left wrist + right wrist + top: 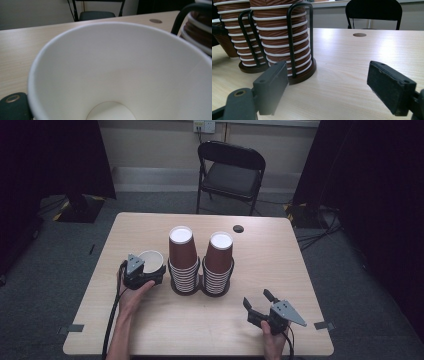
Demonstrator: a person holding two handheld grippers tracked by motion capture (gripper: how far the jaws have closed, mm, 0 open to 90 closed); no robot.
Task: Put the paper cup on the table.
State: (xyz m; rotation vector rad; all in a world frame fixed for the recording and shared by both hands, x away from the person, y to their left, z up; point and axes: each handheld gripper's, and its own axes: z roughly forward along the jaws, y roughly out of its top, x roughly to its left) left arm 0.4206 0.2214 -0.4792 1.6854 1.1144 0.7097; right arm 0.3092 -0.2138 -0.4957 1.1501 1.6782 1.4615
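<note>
A brown paper cup (151, 257) with a white inside stands mouth-up on the table's left half, close to the two cup stacks. My left gripper (149, 273) is shut on its near side. In the left gripper view the cup's white inside (120, 75) looms very close, and one jaw shows at the bottom left. Two tall stacks of ribbed brown cups (182, 260) (219, 262) sit upside down in black wire holders (290, 37) at the table's middle. My right gripper (256, 297) (329, 82) rests near the front right edge, open, with nothing between its pads (390, 86).
The wooden table (270, 255) has a round cable hole (238, 228) at the back right. A black folding chair (231, 170) stands behind the table. Bare tabletop lies between the right gripper and the stacks.
</note>
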